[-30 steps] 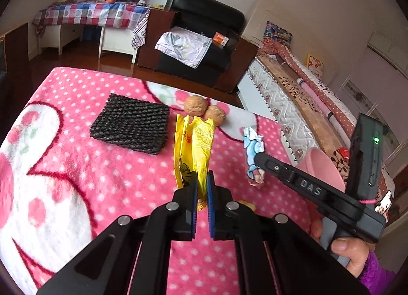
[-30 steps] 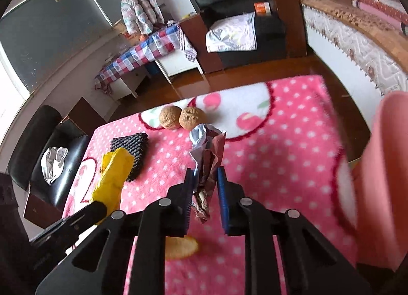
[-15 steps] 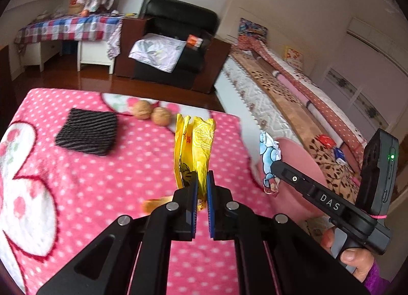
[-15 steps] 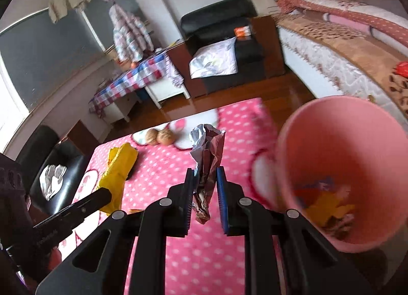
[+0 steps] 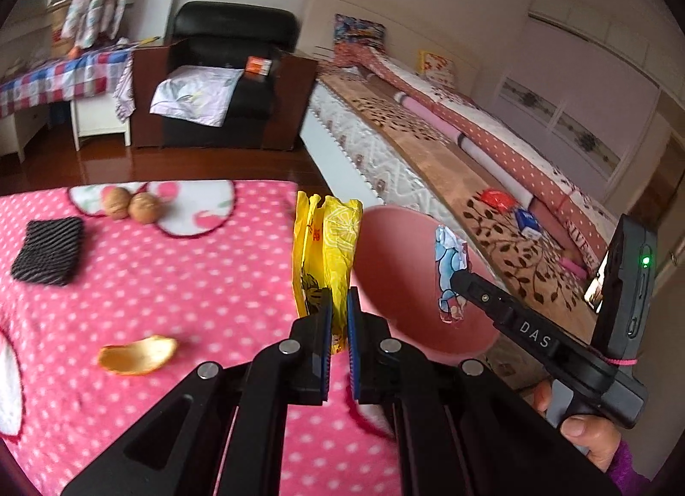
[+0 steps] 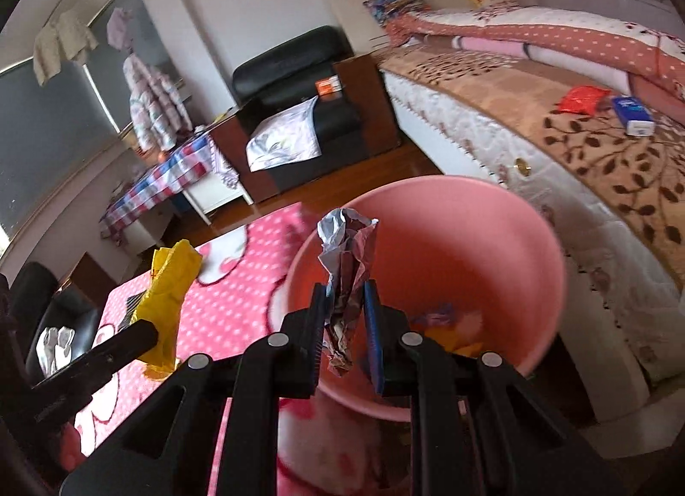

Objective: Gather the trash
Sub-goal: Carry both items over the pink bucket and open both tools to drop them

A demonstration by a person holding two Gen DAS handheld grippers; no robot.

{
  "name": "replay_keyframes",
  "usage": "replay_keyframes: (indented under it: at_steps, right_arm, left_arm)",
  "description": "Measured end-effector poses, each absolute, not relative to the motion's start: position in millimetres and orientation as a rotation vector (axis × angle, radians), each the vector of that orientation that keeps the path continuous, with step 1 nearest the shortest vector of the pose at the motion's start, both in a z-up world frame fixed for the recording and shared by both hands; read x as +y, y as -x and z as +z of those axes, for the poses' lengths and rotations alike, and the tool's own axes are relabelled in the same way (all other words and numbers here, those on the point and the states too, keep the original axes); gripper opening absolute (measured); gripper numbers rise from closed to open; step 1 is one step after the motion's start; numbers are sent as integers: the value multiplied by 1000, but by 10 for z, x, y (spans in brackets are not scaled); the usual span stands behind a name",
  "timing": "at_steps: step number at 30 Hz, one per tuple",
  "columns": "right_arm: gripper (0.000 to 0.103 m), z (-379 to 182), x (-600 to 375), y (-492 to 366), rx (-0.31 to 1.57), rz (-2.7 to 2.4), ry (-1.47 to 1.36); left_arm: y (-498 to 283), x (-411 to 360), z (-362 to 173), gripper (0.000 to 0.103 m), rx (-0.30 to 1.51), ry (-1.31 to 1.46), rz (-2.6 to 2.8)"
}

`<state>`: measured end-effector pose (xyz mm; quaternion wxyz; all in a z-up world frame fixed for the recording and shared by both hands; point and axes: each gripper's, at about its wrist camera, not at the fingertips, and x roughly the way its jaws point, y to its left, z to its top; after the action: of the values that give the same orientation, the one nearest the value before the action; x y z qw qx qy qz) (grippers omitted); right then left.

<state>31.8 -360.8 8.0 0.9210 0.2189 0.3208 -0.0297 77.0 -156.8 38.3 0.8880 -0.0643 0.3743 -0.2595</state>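
Note:
My left gripper (image 5: 337, 316) is shut on a yellow snack wrapper (image 5: 325, 247), held upright near the right edge of the pink dotted table (image 5: 171, 282). My right gripper (image 6: 346, 316) is shut on a crumpled silver and blue wrapper (image 6: 349, 256), held over the mouth of the pink bin (image 6: 492, 239). Wrappers lie in the bin's bottom. The right gripper with its wrapper (image 5: 449, 277) also shows in the left wrist view, in front of the pink bin (image 5: 398, 264). The yellow wrapper (image 6: 169, 294) appears at left in the right wrist view.
On the table lie an orange peel (image 5: 137, 354), a black foam net (image 5: 49, 256) and two walnuts (image 5: 130, 204). A bed (image 6: 578, 119) runs along the right beside the bin. A black armchair (image 5: 222, 72) and a checked table (image 5: 55, 76) stand behind.
Both grippers have swung right with their wrappers, from over the table's middle towards the bin. The bin now fills the right wrist view under the silver wrapper.

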Motion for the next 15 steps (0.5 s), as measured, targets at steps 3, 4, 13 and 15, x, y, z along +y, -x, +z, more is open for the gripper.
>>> replay_keyframes:
  at_steps: [3,4,13,15]
  right_arm:
    - [18,76,-3724,-270,648,-81,-451]
    - [18,75,-3745,-265,647,-85,-451]
    - [18,36,-3926,-183,649,-117,-448]
    - [18,22,-3959,-168,651,-121,-447]
  left_arm:
    - [-776,-1760,374,6,782,120,-560]
    - [-777,-1819,369,6,785,117,-567]
    - [-805,-2248,354,6,785,86,-608]
    - [-805,-2320,341,6,785,74,-609]
